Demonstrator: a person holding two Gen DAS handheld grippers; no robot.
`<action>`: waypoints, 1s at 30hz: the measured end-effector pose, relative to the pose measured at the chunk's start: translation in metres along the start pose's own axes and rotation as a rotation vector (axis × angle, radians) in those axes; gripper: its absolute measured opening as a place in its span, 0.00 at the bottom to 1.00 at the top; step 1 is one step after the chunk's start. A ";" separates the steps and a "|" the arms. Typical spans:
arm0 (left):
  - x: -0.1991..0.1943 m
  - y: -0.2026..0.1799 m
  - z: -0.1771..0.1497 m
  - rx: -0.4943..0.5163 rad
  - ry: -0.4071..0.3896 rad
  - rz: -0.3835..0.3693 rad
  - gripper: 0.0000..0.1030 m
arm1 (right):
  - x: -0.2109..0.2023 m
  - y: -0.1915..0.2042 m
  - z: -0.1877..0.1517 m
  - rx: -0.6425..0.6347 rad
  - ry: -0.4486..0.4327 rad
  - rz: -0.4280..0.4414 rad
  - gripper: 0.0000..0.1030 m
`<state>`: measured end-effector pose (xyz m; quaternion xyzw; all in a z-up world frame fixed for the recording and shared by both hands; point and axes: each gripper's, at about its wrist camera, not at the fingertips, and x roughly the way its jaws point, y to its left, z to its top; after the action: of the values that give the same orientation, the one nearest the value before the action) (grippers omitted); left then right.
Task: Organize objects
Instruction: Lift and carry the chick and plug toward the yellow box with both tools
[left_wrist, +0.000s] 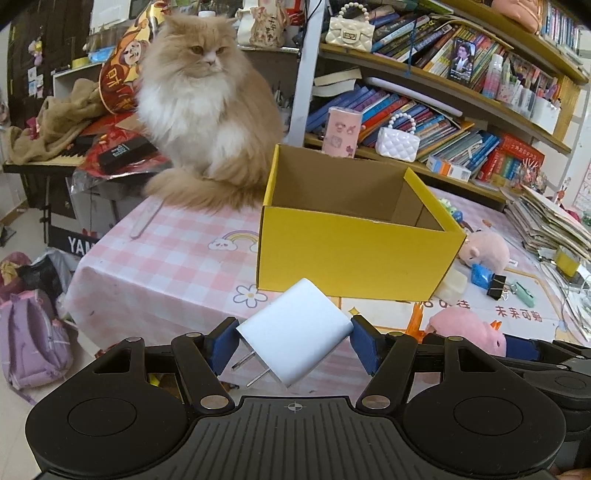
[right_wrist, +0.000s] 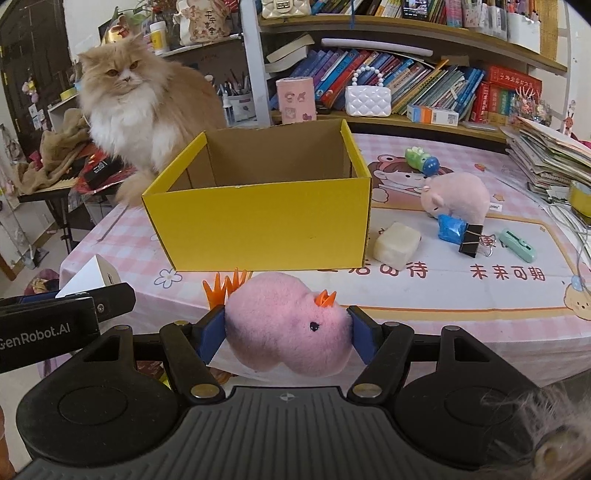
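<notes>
- Charger (left_wrist: 295, 334): white, prongs pointing down-left, tilted. Your left hand-held gripper (left_wrist: 295, 341) is clamped on it, one blue pad on each side, and holds it clear of the table (left_wrist: 166, 258).
- Pink plush (right_wrist: 288, 336) with orange tufts: your right hand-held gripper (right_wrist: 288, 336) is clamped on it; both blue pads press into its sides. It hangs over the near table edge.
- Yellow box (right_wrist: 266, 229): open at the top, brown inside, nothing visible in it. It stands on the pink checked cloth just beyond both held items.
- Position of your two hand-held grippers: side by side at the near edge of the table, left one at the left border of the right wrist view, both aimed toward the box.
- Items on the table right of the box: a pale block (right_wrist: 397, 245) just beside the box corner, a blue packet (right_wrist: 450, 227), a black binder clip (right_wrist: 472, 240) touching the packet, a mint cutter (right_wrist: 518, 245), a second pink plush (right_wrist: 456, 197) and a green-and-blue toy (right_wrist: 421, 158) farther back.
- Cat (right_wrist: 136, 107): long-haired, orange and white, seated at the far left table corner, behind and to the left of the box.
- Shelves (right_wrist: 406, 118) behind the table carry books and a white quilted purse (right_wrist: 367, 99). A paper stack (right_wrist: 550, 155) lies at the right.
</notes>
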<state>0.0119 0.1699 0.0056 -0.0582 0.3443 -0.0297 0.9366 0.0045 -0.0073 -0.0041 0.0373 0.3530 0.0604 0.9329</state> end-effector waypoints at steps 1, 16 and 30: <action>-0.001 0.000 0.000 0.002 -0.001 -0.004 0.63 | -0.001 0.000 0.000 0.001 -0.001 -0.004 0.65; -0.005 0.003 0.002 0.037 -0.020 -0.039 0.63 | -0.003 0.004 0.000 0.011 -0.005 -0.028 0.65; 0.001 -0.004 0.020 0.067 -0.071 -0.051 0.63 | 0.004 0.003 0.013 -0.013 -0.055 -0.040 0.65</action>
<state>0.0252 0.1676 0.0208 -0.0366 0.3080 -0.0628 0.9486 0.0157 -0.0042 0.0038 0.0257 0.3273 0.0430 0.9436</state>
